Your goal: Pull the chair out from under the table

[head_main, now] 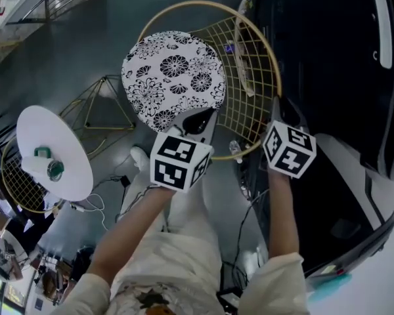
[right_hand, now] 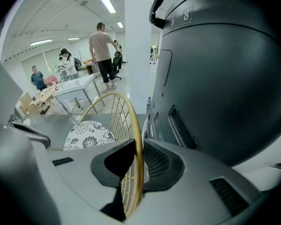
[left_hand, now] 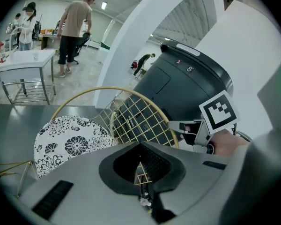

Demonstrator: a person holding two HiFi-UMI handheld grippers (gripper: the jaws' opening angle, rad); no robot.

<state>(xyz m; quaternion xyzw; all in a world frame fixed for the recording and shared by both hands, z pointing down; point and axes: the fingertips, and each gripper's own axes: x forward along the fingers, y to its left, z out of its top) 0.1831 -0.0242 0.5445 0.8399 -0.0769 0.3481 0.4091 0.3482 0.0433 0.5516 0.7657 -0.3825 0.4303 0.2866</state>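
Currently, your right gripper [head_main: 278, 110] is clamped on the gold rim [right_hand: 138, 139] of the chair [head_main: 174, 77]; your left gripper [head_main: 200, 122] is closed on its wire back [head_main: 246, 77]. The chair stands just left of the dark machine [head_main: 328, 58], well apart from the white round table [head_main: 46, 130] at near left, which bears a small round item [head_main: 54, 169].
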